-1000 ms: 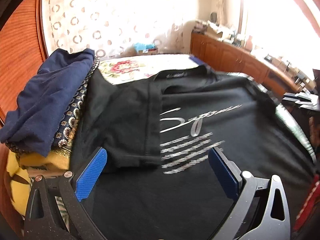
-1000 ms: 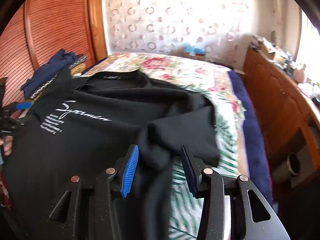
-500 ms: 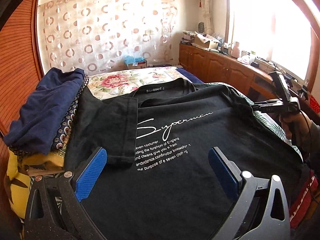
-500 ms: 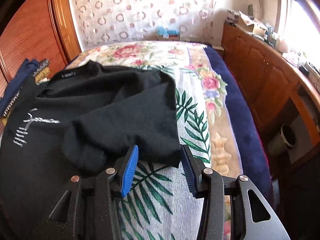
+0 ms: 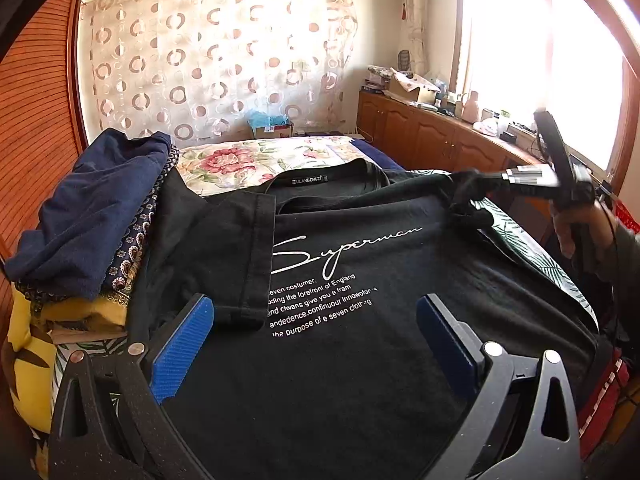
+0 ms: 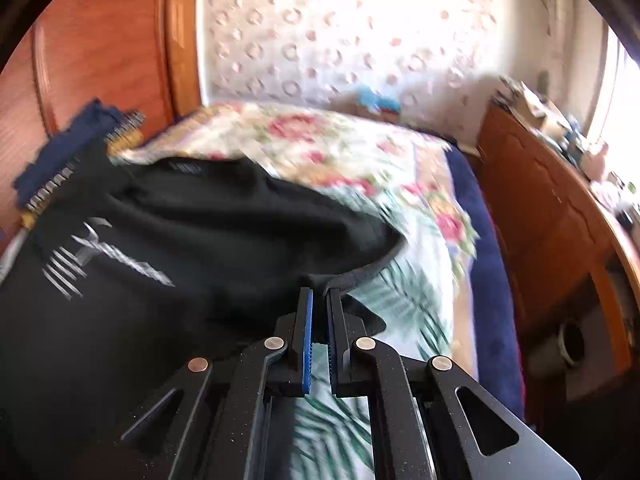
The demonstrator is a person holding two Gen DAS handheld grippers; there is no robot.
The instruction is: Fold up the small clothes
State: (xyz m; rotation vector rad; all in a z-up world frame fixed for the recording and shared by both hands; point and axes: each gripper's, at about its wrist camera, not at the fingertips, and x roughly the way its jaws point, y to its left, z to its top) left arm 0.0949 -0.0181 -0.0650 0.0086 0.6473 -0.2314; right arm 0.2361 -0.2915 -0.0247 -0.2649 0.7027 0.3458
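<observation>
A black T-shirt (image 5: 360, 320) with white "Superman" print lies face up on the bed. Its left sleeve (image 5: 236, 256) is folded over onto the chest. My left gripper (image 5: 316, 340) is open and empty, hovering just above the shirt's lower front. My right gripper (image 6: 319, 300) is shut on the hem of the right sleeve (image 6: 352, 276) and lifts it off the bedspread. In the left wrist view the right gripper (image 5: 496, 180) holds that bunched sleeve at the shirt's right shoulder. The right wrist view is blurred.
A stack of folded clothes (image 5: 92, 216), navy on top, sits left of the shirt by the wooden headboard (image 5: 36, 128). The floral bedspread (image 6: 400, 216) extends beyond the shirt. Wooden cabinets (image 5: 432, 140) with clutter run along the right under the window.
My right gripper has closed on the right sleeve's hem and raised it. My left gripper has stayed open over the shirt, its view tilted up slightly.
</observation>
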